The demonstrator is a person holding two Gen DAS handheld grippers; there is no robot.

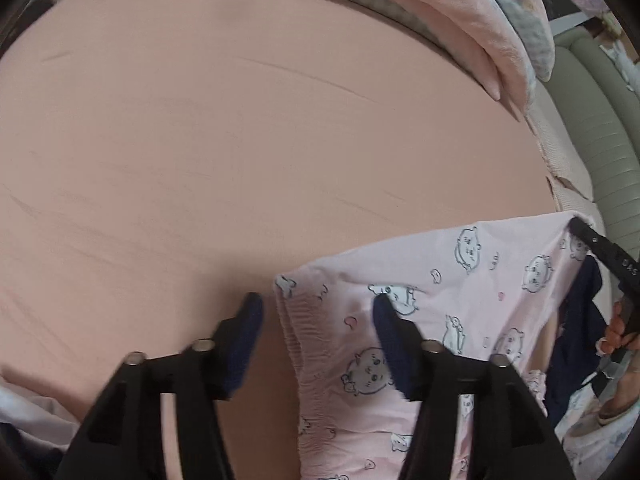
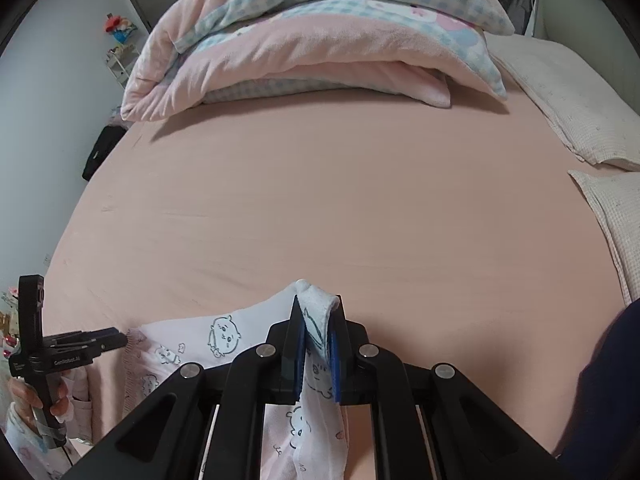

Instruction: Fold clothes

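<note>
Pink printed garment held up over bed, R tongs clamped on it, L tongs open.
Pink cotton w/ cartoon print, stretched between both tools just above peach sheet; elastic waistband edge hangs beside L gripper, whose jaws stand wide apart w/ nothing pinched, L pad over bare sheet, R pad in front of fabric. R gripper closed on folded corner of garment, cloth bunched between blue pads & trailing down under tool. Top hem runs taut from waistband corner to R tool tip. Wide bare sheet ahead & to left. Folded quilt along far edge, pillows down right side. Dark clothing seen past garment's right edge.
</note>
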